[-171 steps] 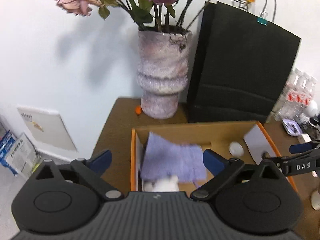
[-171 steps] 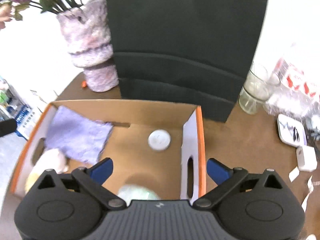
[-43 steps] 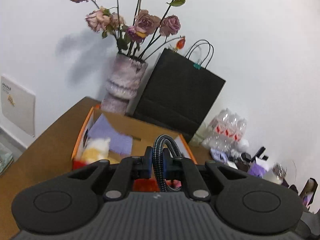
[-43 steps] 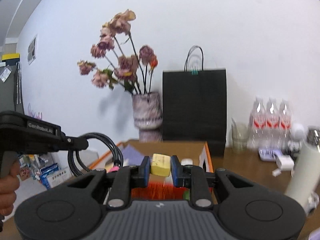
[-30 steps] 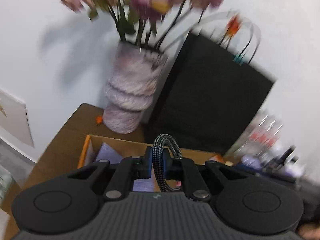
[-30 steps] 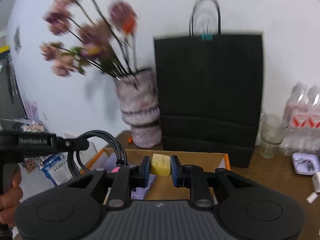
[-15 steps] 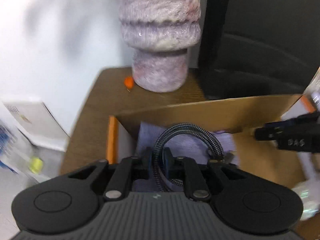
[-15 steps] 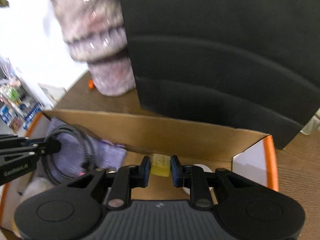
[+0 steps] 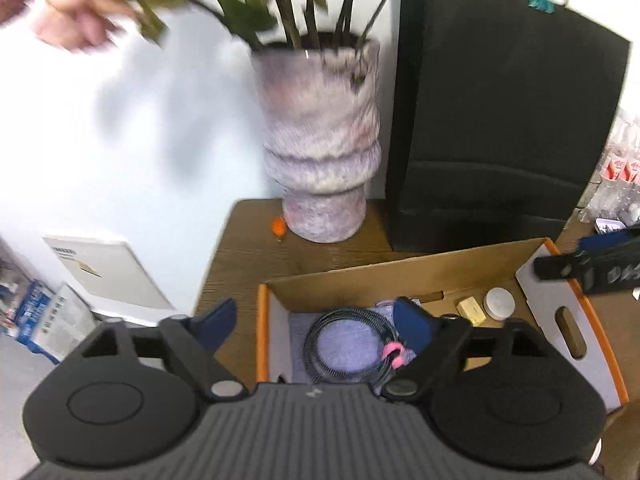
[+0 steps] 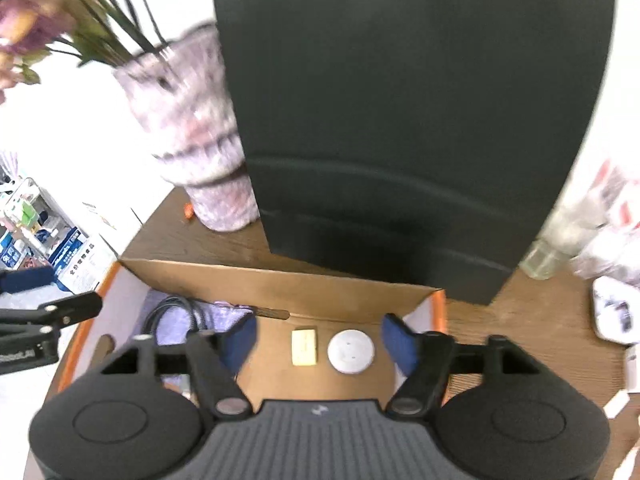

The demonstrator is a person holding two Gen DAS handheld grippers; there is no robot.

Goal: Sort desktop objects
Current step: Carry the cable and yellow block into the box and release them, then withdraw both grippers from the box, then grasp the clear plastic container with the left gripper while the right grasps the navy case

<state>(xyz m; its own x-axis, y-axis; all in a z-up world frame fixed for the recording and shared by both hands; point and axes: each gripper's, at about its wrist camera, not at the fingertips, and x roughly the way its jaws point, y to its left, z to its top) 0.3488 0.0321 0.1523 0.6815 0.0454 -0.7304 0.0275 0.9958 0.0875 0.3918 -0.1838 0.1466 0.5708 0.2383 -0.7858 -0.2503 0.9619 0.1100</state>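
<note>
The left gripper (image 9: 316, 322) is held with its blue-padded jaws spread wide and nothing between them, above the orange-edged cardboard box (image 9: 404, 270). A coiled black braided cable with a pink tie (image 9: 352, 344) is seen lying on a lilac cloth (image 9: 348, 342) at the box's 9 o'clock end. The right gripper (image 10: 318, 340) is likewise released and empty. Between its jaws, on the box floor, a pale yellow rectangular block (image 10: 305, 347) is seen just beside a white round disc (image 10: 351, 350), the disc at 3 o'clock of the block. Beyond the box, at 12 o'clock, a mottled pink ceramic vase (image 9: 320, 140) and a black paper bag (image 10: 400, 120) are seen standing on the brown wooden table (image 9: 244, 252).
</note>
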